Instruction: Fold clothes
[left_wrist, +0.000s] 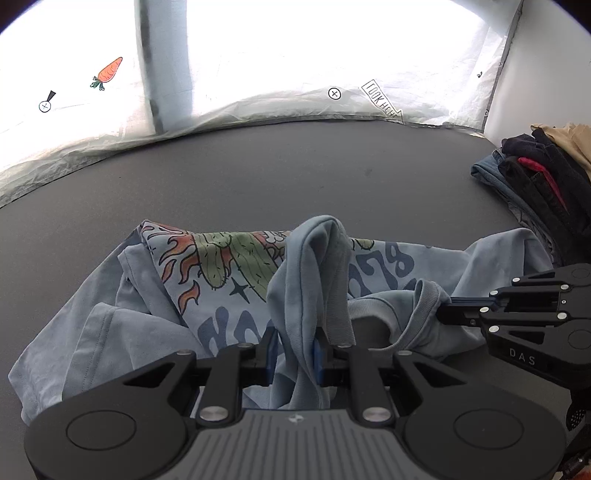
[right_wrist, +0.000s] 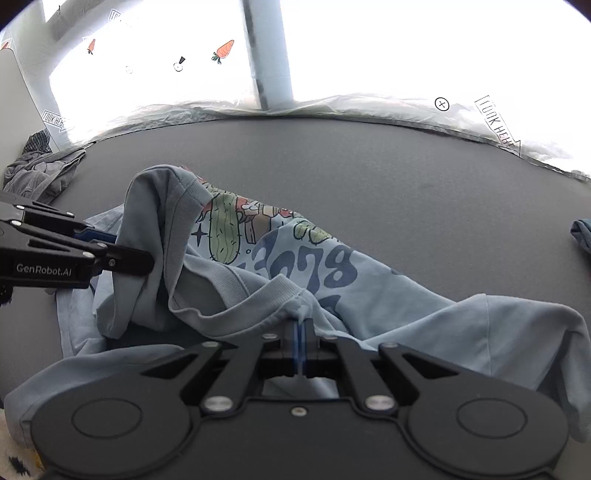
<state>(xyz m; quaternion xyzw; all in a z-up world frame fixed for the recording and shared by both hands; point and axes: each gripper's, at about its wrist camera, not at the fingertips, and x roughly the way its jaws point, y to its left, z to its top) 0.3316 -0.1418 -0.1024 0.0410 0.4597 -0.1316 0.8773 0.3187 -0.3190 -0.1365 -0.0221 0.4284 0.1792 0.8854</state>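
A light blue T-shirt (left_wrist: 236, 288) (right_wrist: 369, 295) with a cactus-and-flames print lies crumpled on the dark grey table (left_wrist: 258, 177) (right_wrist: 369, 166). My left gripper (left_wrist: 295, 354) is shut on a bunched fold of the shirt's shoulder, which stands up in a peak above the jaws. It shows from the side in the right wrist view as the left gripper (right_wrist: 147, 258), biting that raised fold. My right gripper (right_wrist: 300, 328) is shut on the ribbed collar edge, the cloth puckered at its tips. In the left wrist view the right gripper (left_wrist: 443, 308) reaches in from the right onto the collar.
A pile of dark, red, denim and tan clothes (left_wrist: 535, 177) sits at the table's right edge. A grey crumpled garment (right_wrist: 40, 173) lies at the far left corner. A translucent printed curtain (left_wrist: 258, 74) hangs behind the table's far edge. A blue cloth edge (right_wrist: 581, 236) shows at right.
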